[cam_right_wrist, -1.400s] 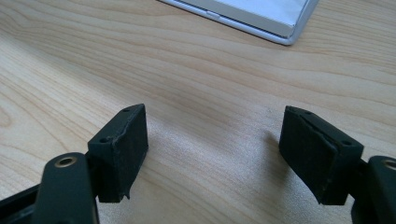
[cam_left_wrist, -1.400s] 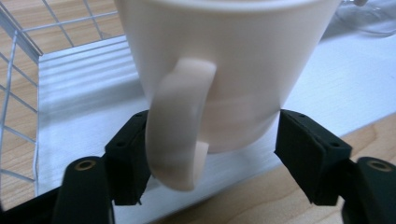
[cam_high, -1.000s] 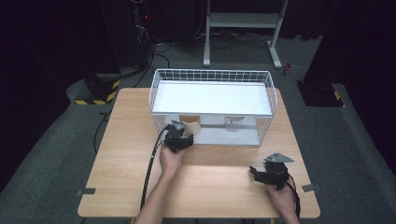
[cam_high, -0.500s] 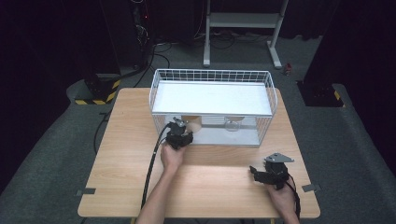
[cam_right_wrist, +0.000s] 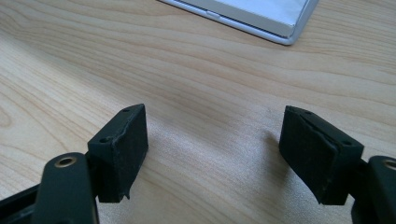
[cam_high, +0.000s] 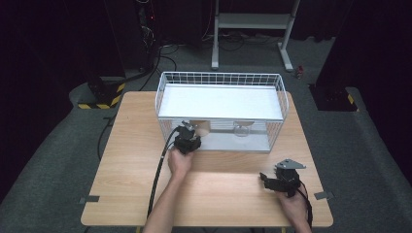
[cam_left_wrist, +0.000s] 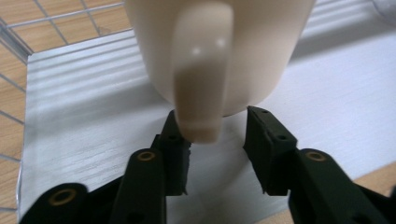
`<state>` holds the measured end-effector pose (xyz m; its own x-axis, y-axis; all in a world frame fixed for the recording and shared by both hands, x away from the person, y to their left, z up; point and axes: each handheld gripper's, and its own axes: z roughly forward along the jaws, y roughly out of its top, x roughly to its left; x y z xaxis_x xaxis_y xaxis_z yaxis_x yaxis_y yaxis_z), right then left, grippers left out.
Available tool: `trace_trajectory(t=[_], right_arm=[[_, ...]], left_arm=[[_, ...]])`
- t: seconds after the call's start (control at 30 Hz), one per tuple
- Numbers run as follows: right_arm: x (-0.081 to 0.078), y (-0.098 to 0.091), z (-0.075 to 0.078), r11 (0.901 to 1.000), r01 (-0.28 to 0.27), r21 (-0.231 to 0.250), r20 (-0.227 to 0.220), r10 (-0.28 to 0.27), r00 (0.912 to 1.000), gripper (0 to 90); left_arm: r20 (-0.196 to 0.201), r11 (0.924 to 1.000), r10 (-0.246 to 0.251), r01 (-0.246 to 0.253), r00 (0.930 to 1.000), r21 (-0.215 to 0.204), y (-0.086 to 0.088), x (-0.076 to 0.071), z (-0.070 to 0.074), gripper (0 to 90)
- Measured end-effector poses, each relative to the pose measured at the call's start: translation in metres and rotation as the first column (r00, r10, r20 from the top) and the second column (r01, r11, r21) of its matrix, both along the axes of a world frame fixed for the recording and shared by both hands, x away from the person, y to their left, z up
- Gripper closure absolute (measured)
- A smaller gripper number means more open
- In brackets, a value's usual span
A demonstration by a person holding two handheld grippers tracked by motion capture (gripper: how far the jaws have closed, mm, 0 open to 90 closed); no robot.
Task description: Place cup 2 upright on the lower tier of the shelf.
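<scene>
- high view: a person at a wooden table reaches the left gripper over the near wall of a white wire basket, where a cream mug sits just past its tip on the basket's white floor, toward the near left corner.
- left gripper view: the mug looms close, its handle hanging down between the two black jaws, which have just been closing. the handle lies against the left jaw, while a strip of floor shows before the right one, so a firm clamp cannot be told here.
- high view again: a clear glass stands near the mug on the same floor, well to its right; the left gripper view catches none of it clearly.
- high view: the right gripper rests low at the table's near right corner, well apart from the basket.
- right gripper view: the right gripper has its jaws spread wide over bare wood, holding nothing, with a corner of the basket's white base at the top.
</scene>
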<state>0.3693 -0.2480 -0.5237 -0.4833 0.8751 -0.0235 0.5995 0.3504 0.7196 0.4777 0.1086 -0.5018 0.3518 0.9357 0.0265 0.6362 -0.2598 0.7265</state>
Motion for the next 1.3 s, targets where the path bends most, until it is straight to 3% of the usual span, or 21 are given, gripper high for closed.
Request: trace_trajectory(t=[0.1, 0.13, 0.17, 0.3, 0.33, 0.43, 0.47, 0.53, 0.97, 1.03, 1.3], right_arm=[[0.0, 0.0, 0.0, 1.0, -0.001, 0.001, 0.0, 0.001, 1.0, 23.7], [0.0, 0.0, 0.0, 1.0, -0.001, 0.001, 0.0, 0.001, 1.0, 23.7], [0.0, 0.0, 0.0, 1.0, 0.0, 0.001, 0.0, 0.0, 1.0, 23.7], [0.0, 0.0, 0.0, 1.0, -0.001, 0.001, 0.0, 0.001, 1.0, 23.7], [0.0, 0.0, 0.0, 1.0, -0.001, 0.001, 0.0, 0.001, 1.0, 23.7], [0.0, 0.0, 0.0, 1.0, -0.001, 0.001, 0.0, 0.001, 1.0, 23.7], [0.0, 0.0, 0.0, 1.0, 0.0, 0.002, -0.002, 0.0, 1.0, 23.7], [0.0, 0.0, 0.0, 1.0, -0.001, 0.0, 0.0, 0.001, 1.0, 23.7], [0.0, 0.0, 0.0, 1.0, -0.001, 0.001, 0.0, 0.001, 1.0, 23.7], [0.0, 0.0, 0.0, 1.0, 0.0, 0.002, -0.001, 0.0, 1.0, 23.7], [0.0, 0.0, 0.0, 1.0, -0.001, 0.0, 0.0, 0.001, 1.0, 23.7]], left_arm=[[-0.006, 0.9998, -0.009, 0.009, 0.9999, -0.015, -0.001, -0.003, 0.001, 47.3], [0.004, 1.0, -0.004, 0.004, 1.0, -0.001, 0.0, -0.004, 0.002, 44.5], [0.004, 0.9997, -0.024, 0.024, 0.9997, 0.0, 0.001, -0.005, 0.002, 43.5], [-0.002, 0.9996, -0.017, 0.017, 0.9999, -0.023, 0.004, -0.011, 0.005, 39.3], [-0.01, 0.999, -0.014, 0.013, 0.9999, -0.043, 0.003, -0.014, 0.007, 38.8], [0.026, 0.9992, -0.034, 0.035, 0.9991, -0.021, 0.005, -0.017, 0.011, 37.8], [0.021, 0.9984, -0.031, 0.032, 0.9993, -0.046, 0.004, -0.018, 0.012, 37.4], [0.031, 0.9987, -0.037, 0.039, 0.9988, -0.033, 0.006, -0.02, 0.015, 37.2], [0.066, 0.996, -0.057, 0.062, 0.9961, -0.065, 0.012, -0.035, 0.023, 36.7], [0.071, 0.994, -0.061, 0.067, 0.9956, -0.087, 0.013, -0.037, 0.024, 36.7], [0.087, 0.9919, -0.075, 0.083, 0.9934, -0.096, 0.015, -0.043, 0.031, 36.1]])
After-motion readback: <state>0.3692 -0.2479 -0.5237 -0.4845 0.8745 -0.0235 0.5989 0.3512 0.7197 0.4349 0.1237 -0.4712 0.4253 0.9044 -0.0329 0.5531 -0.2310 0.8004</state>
